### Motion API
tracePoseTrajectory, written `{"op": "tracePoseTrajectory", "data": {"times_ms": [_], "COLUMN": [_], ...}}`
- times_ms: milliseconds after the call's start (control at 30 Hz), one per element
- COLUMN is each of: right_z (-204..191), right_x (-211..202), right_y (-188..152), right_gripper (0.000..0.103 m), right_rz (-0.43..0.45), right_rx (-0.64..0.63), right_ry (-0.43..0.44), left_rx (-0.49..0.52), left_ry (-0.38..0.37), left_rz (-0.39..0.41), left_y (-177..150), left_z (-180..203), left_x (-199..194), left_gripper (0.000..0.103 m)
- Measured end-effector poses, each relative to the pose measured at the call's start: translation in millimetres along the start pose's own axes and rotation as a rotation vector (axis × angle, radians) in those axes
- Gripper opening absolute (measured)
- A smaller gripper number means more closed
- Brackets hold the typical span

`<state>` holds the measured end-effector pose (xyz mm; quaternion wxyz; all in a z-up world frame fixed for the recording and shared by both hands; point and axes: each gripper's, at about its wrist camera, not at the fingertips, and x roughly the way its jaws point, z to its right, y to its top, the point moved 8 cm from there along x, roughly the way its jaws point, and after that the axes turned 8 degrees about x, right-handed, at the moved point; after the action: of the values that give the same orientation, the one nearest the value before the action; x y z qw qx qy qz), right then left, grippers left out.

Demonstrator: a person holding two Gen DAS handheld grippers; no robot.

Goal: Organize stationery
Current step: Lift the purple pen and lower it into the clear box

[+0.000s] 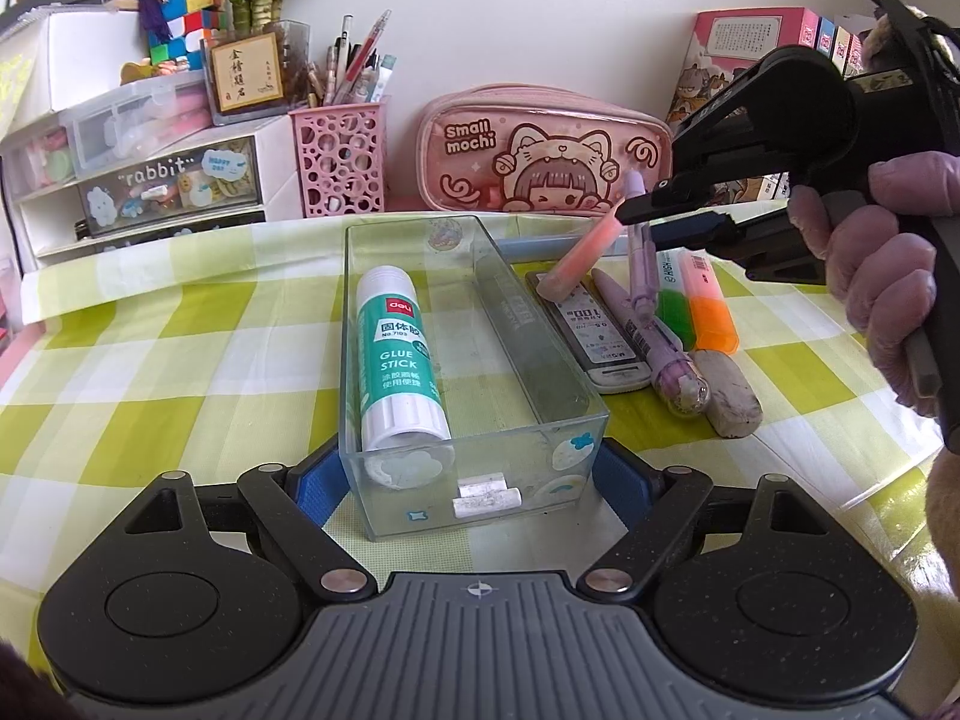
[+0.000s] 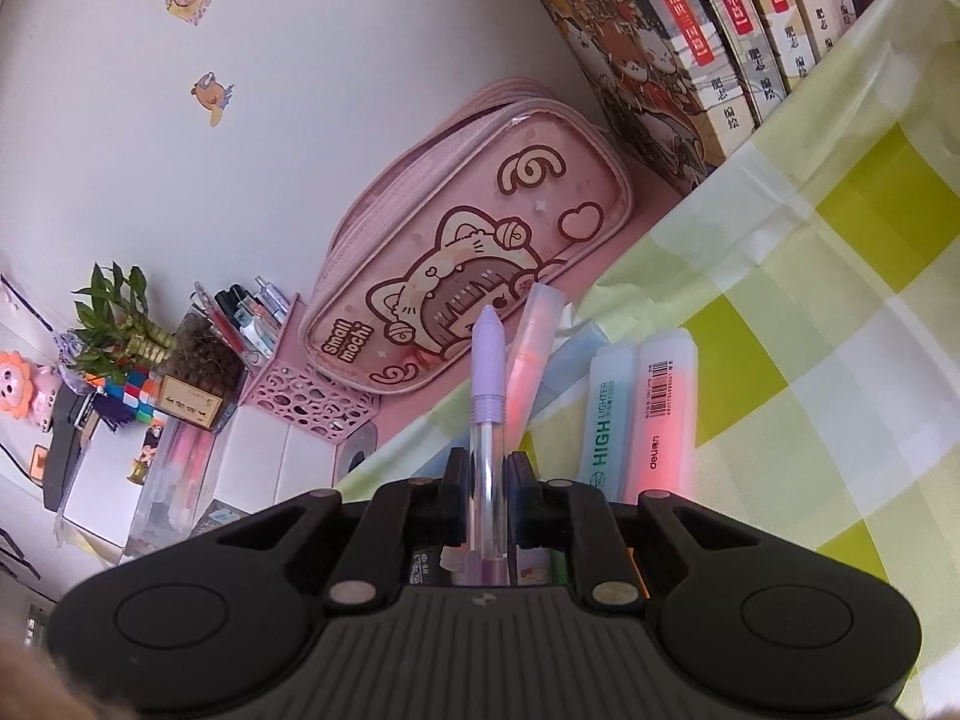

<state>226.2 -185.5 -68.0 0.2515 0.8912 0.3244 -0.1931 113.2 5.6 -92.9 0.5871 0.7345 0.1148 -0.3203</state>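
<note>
A clear plastic box (image 1: 540,360) stands on the checked tablecloth with a white and green glue stick (image 1: 399,360) lying inside it. My left gripper (image 1: 471,480) has its blue pads pressed on both sides of the box's near end. To the right, a little above the cloth, my right gripper (image 1: 645,207) is shut on a slim purple pen (image 1: 637,252). In the right wrist view that pen (image 2: 487,360) sticks out forward between the shut fingers of the right gripper (image 2: 487,468). A gloved hand (image 1: 864,276) holds the right gripper's handle.
Right of the box lie a pink-orange marker (image 1: 585,255), a refill case (image 1: 591,330), another purple pen (image 1: 648,336), green and orange highlighters (image 1: 696,300) and a worn eraser (image 1: 729,396). Behind stand a pink pencil case (image 1: 540,150), a pink pen holder (image 1: 342,156), drawers (image 1: 150,180) and books (image 2: 720,30).
</note>
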Motion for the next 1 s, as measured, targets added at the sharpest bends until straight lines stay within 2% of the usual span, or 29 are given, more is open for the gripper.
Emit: {"op": "tracePoseTrajectory", "data": {"times_ms": [633, 800, 900, 1000], "right_z": [-24, -29, -33, -40], "right_x": [-59, -66, -64, -55], "right_y": [-14, -20, -29, -42], "right_gripper": [0.016, 0.016, 0.016, 0.017], "right_rz": [0.004, -0.035, -0.098, -0.147], "right_rx": [-0.150, -0.159, -0.140, -0.149], "right_ry": [0.061, 0.089, 0.130, 0.134], "left_rx": [0.000, 0.000, 0.001, 0.001], "left_ry": [-0.001, -0.001, -0.001, -0.001], "left_rz": [0.000, 0.000, 0.000, 0.000], "left_y": [0, 0, 0, 0], "left_z": [0, 0, 0, 0], "left_x": [0, 0, 0, 0], "left_gripper": [0.082, 0.082, 0.082, 0.082]}}
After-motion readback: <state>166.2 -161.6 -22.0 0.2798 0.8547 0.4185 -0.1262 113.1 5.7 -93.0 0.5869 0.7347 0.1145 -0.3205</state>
